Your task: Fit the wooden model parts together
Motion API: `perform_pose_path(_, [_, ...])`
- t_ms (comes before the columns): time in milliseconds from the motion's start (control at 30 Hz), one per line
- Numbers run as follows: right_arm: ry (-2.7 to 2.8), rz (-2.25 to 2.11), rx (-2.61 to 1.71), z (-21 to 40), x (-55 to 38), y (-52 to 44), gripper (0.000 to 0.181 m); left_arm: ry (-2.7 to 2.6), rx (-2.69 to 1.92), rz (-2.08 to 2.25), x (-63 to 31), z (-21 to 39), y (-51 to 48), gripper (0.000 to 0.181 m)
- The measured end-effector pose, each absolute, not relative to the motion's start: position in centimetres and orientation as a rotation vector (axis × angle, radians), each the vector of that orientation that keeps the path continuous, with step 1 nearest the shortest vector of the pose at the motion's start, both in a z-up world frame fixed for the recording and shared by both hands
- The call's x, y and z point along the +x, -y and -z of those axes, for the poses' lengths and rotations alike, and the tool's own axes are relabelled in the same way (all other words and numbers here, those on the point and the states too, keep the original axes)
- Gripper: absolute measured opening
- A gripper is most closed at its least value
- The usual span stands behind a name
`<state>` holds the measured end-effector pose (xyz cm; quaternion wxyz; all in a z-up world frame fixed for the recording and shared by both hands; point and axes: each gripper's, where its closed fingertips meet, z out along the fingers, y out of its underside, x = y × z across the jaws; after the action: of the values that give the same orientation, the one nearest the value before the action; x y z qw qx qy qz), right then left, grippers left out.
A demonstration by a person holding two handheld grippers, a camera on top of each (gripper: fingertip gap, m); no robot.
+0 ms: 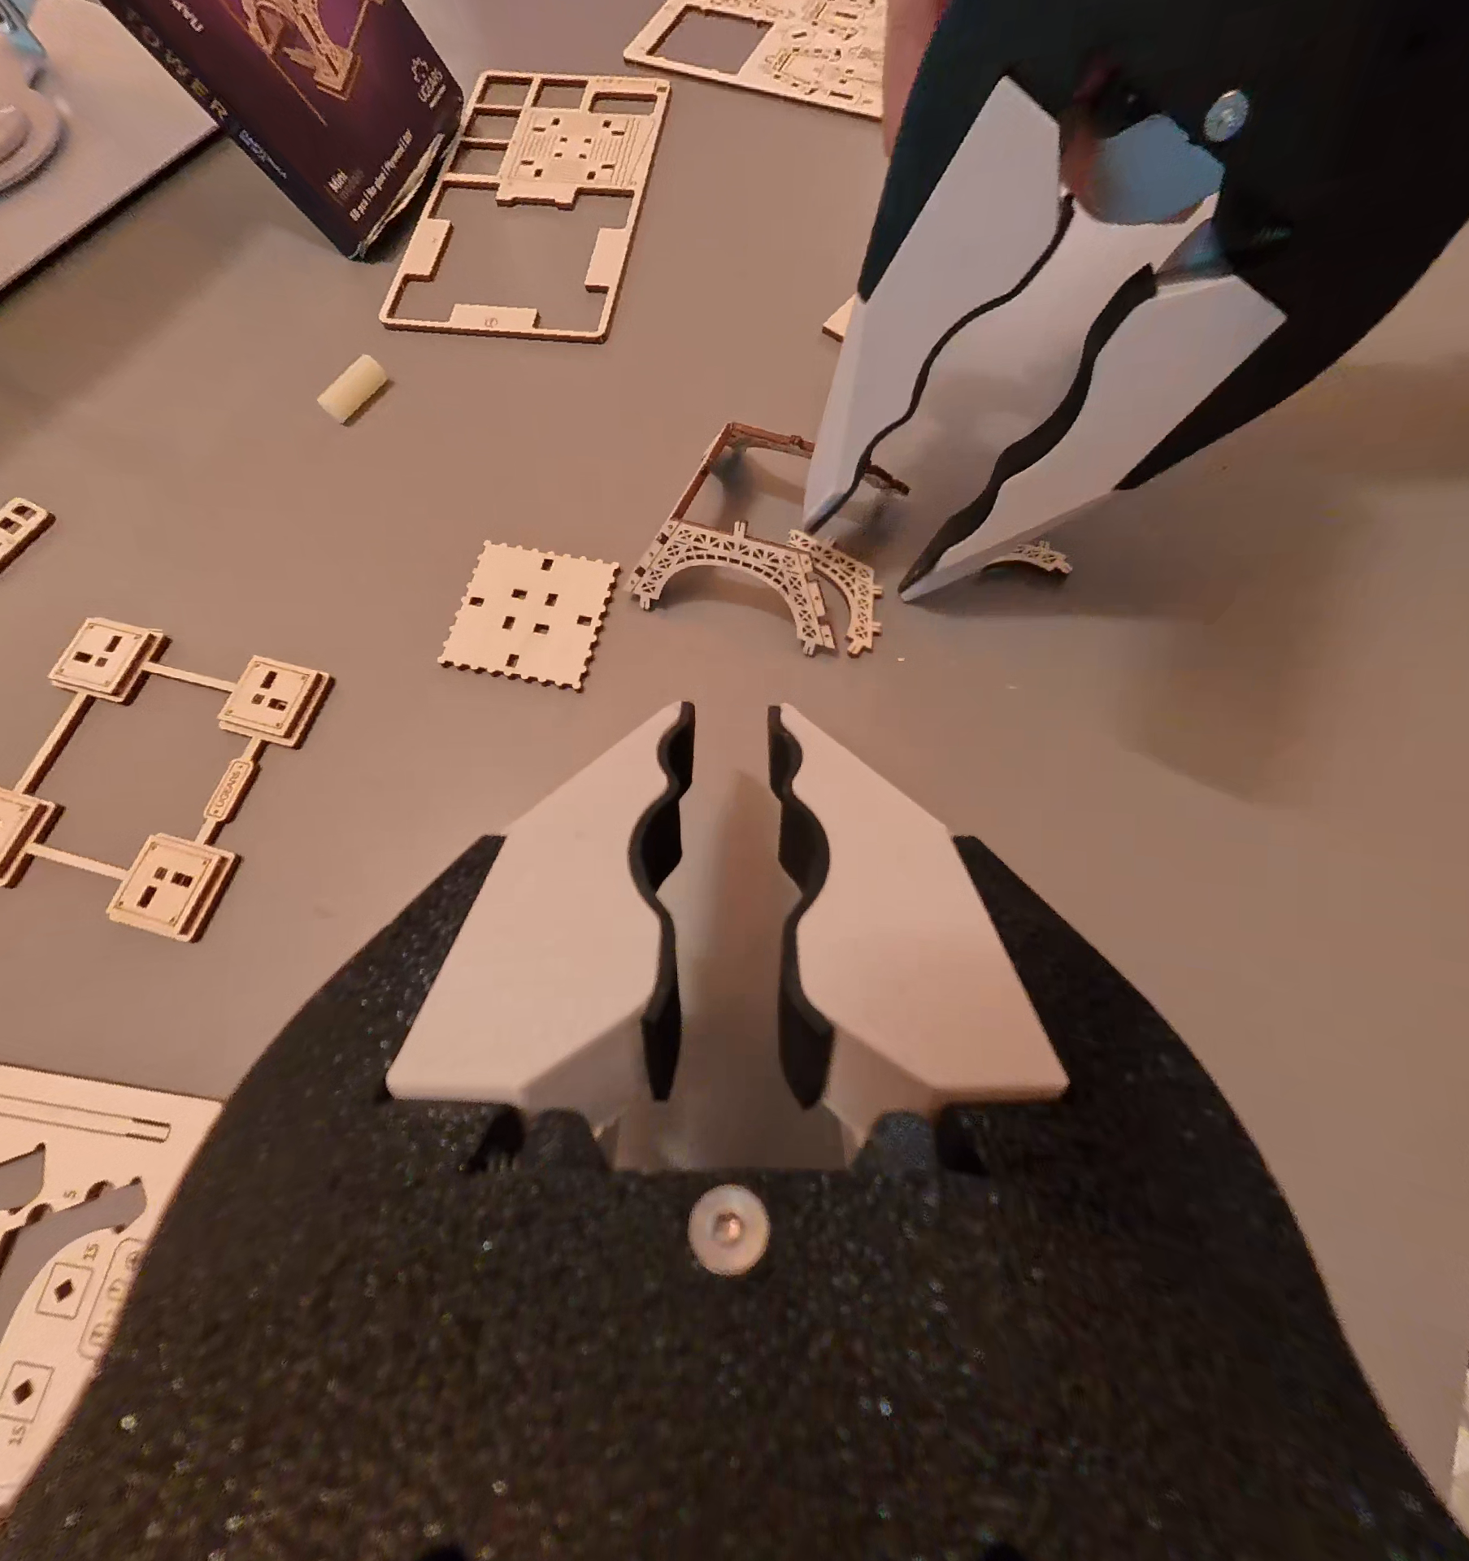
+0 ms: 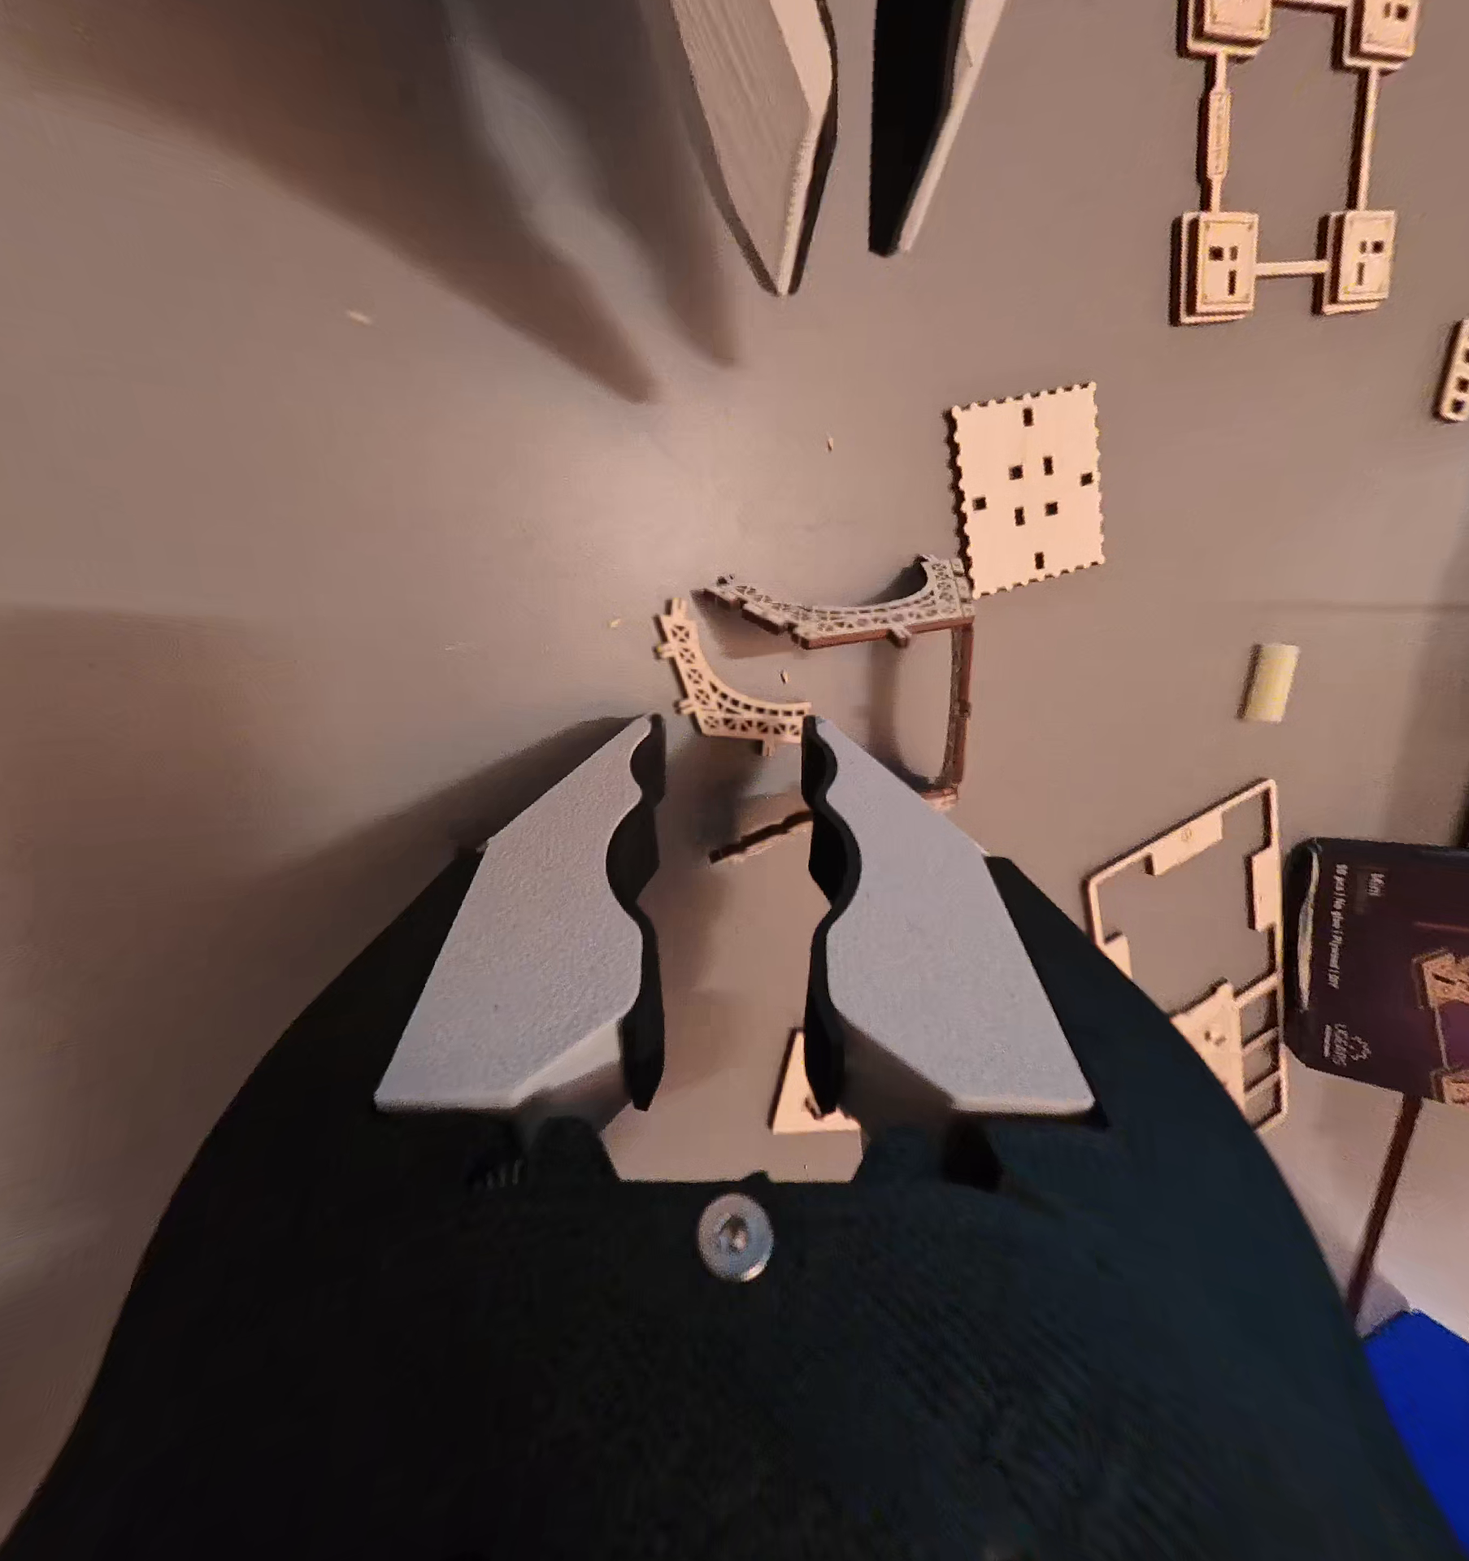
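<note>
The lattice arches (image 1: 739, 562) of the little tower stand on the grey desk (image 1: 1136, 760), partly joined into a square frame so their tabs point up for the next piece, while one loose arch (image 2: 726, 697) lies flat just beside them. My right gripper (image 1: 862, 553) comes down over that cluster with its jaws spread and empty, one tip just beside the frame and the other on the far side of the loose arch. I judge it is set to straddle that piece. My left gripper (image 1: 731, 718) hangs short of the arches, jaws parted a little and holding nothing. The notched square plate (image 1: 528, 615) lies near the arches, close for fitting. The four-pad base (image 1: 135, 781), punched-out sheets (image 1: 524, 207), dark box (image 1: 317, 118) and pale peg (image 1: 353, 387) sit farther out, leaving bare desk on my right to swing in
</note>
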<state>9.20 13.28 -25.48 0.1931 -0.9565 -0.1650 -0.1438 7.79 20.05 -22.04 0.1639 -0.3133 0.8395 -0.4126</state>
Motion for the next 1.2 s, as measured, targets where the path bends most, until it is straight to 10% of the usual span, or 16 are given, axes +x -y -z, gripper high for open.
perform_pose_path(33, [0.465, 0.362, -2.679, 25.6, 9.0, -13.5, 0.029, -2.395, -0.896, 1.189, 7.7, 22.0, -20.1, 0.015])
perform_pose_path(500, [0.495, 0.176, -2.737, 25.9, 8.2, -13.3, 0.000, -2.414, -0.863, 1.232, 7.4, 21.8, -19.4, 0.015])
perform_pose_path(1200, [0.509, 0.099, -2.722, 26.0, 7.8, -13.8, 0.013, -2.456, -0.803, 1.177, 7.1, 22.6, -18.9, 0.015])
